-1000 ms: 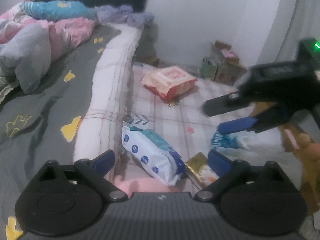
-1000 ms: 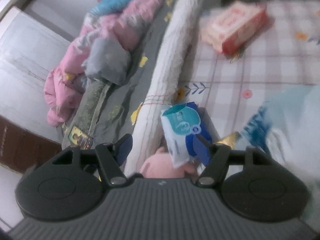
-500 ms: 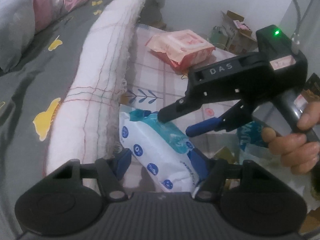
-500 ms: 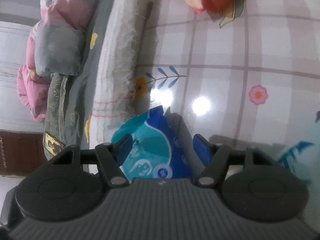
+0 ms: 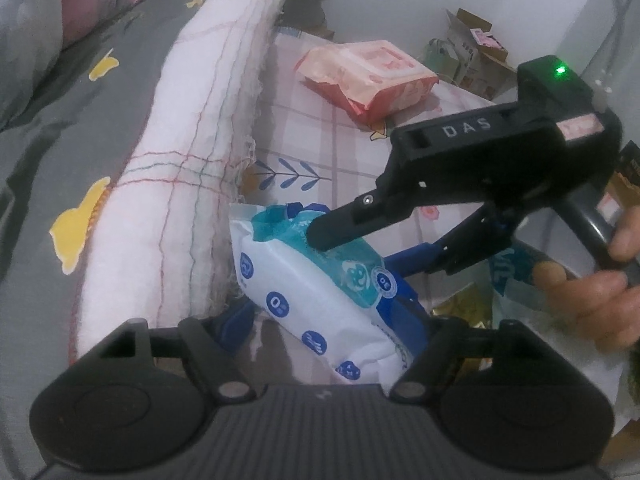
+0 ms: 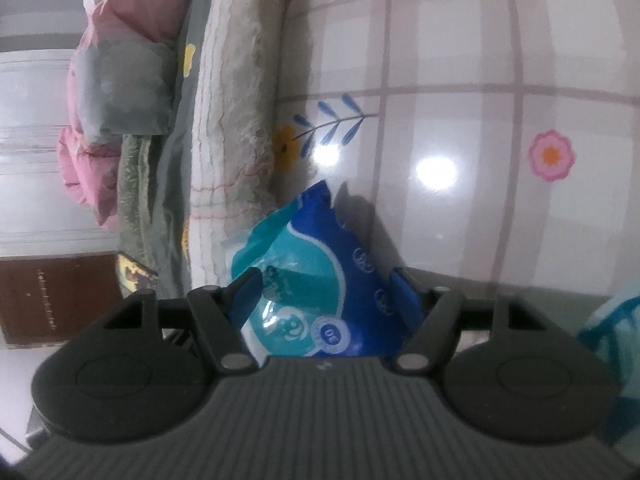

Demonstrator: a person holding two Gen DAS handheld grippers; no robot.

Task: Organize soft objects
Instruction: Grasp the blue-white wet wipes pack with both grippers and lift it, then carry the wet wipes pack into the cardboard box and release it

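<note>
A blue-and-white wipes pack lies on the checked floor mat against the bed's white blanket edge, between the spread fingers of the left gripper. The right gripper straddles the pack from above, fingers wide on both its sides, not visibly clamped. Beyond both grippers sits a pink wipes pack.

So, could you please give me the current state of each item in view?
Blue wipes pack: lying on the floor against the bed edge, between both sets of jaws.
Left gripper: open.
Right gripper: open.
Pink pack: lying on the floor, untouched.
</note>
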